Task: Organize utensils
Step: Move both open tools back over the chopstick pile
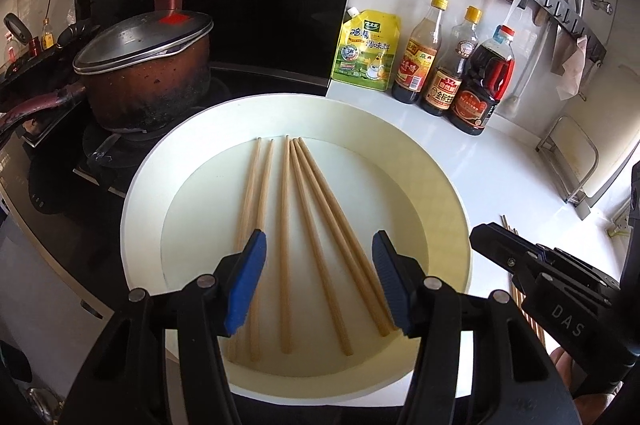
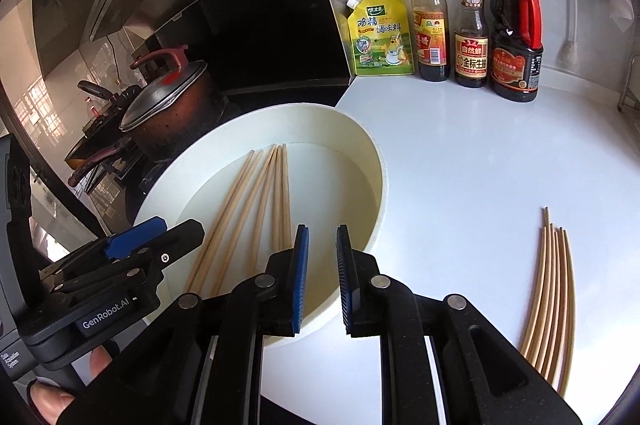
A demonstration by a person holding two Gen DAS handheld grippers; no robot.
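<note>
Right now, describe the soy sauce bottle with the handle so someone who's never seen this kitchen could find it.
Find the white counter beside the stove. Against the back wall stand a yellow pouch and three bottles; take the rightmost bottle. It alone is squat and dark, with a red cap and a red handle; the other two are slim with yellow caps.

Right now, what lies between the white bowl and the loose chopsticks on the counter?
Only bare white counter lies between the bowl and the loose chopsticks, as the right wrist view shows.
</note>
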